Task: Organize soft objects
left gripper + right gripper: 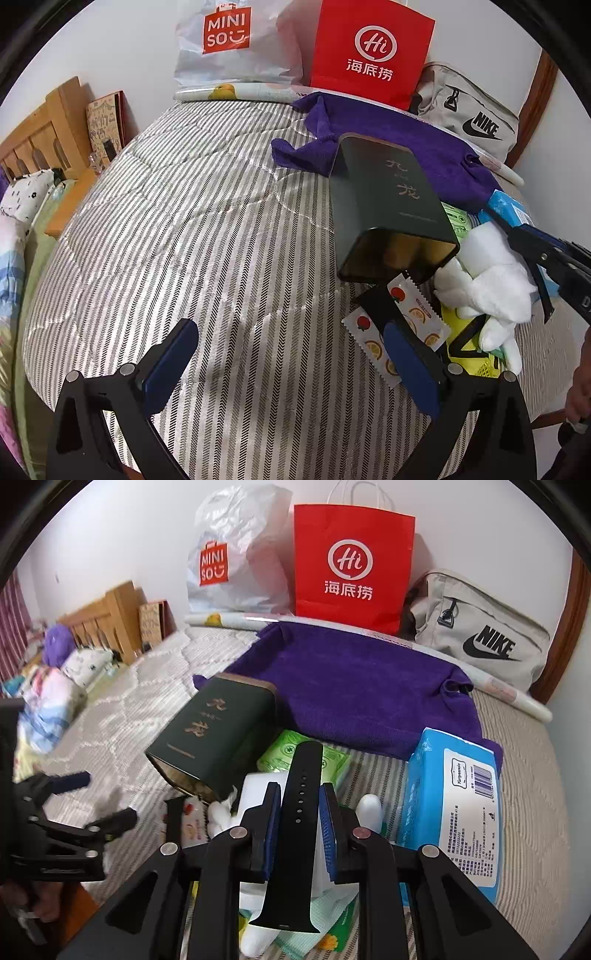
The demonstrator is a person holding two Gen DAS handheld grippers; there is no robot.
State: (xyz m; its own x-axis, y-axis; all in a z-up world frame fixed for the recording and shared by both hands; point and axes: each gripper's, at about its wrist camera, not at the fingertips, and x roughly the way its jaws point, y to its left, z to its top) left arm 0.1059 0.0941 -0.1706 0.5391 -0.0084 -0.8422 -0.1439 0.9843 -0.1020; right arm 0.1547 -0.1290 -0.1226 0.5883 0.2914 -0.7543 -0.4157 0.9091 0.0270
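My right gripper (298,812) is shut on a black watch strap (300,801) and holds it above a pile of white soft tissue and cotton (255,794). The pile also shows in the left wrist view (491,280). My left gripper (291,354) is open and empty over the striped quilt (207,229), left of the pile; its right finger lies over snack sachets (417,314). A dark green tin (384,199) lies on its side, mouth toward me, next to a purple towel (354,686).
A red paper bag (351,565), a white Miniso bag (229,561) and a grey Nike bag (480,638) stand at the back wall. A blue tissue pack (450,805) and a green packet (280,757) lie by the pile. A wooden headboard (40,133) is at left.
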